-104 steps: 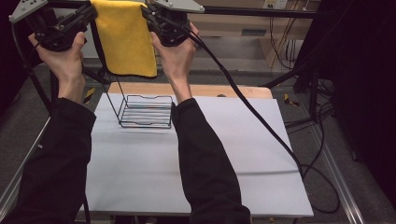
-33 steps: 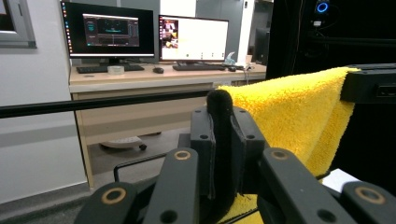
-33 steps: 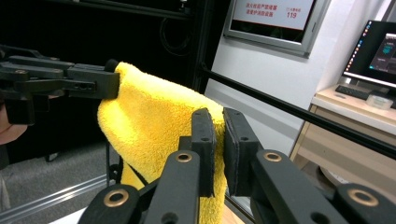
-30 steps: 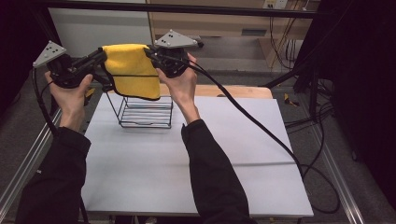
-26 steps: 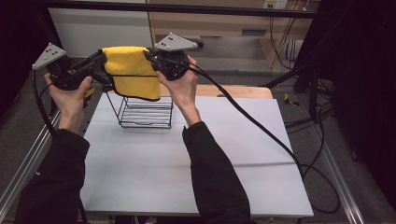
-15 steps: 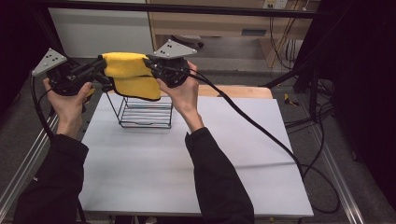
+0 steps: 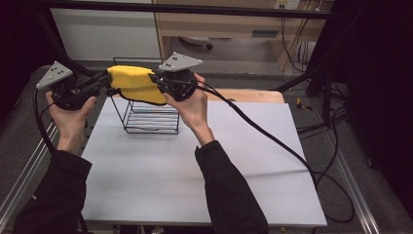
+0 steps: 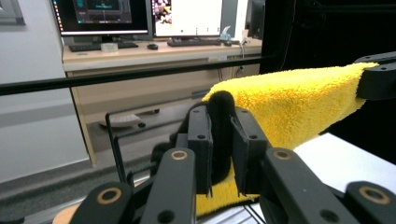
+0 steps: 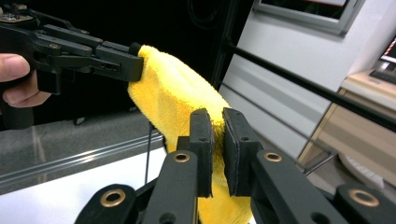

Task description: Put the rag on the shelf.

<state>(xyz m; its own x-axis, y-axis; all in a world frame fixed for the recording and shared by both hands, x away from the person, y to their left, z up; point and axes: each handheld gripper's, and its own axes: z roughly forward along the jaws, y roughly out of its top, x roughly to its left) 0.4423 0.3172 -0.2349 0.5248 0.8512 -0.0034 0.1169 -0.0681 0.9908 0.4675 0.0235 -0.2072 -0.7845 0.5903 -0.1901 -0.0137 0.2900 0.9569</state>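
Note:
A yellow towel (image 7: 134,84) hangs stretched between my two grippers, just above a black wire rack (image 7: 148,117) at the back left of the white table (image 7: 195,170). My left gripper (image 7: 108,81) is shut on the towel's left end, its pads pinching a fold (image 8: 220,112) of the towel (image 8: 289,100). My right gripper (image 7: 155,81) is shut on the right end, the jaws (image 9: 214,121) clamped on the towel (image 9: 177,100). In the right gripper view, the left gripper (image 9: 135,63) grips the far edge. The towel's lower edge sags toward the rack's top wires.
A thick black cable (image 7: 272,136) runs from my right gripper across the table to the right edge. A wooden board (image 7: 243,95) lies behind the rack. A black frame bar (image 7: 195,9) crosses the back. A desk with monitors (image 8: 140,14) stands beyond.
Both grippers have come down with the towel, from high above the rack to just over it. The towel, hanging long earlier, now bunches shorter between them.

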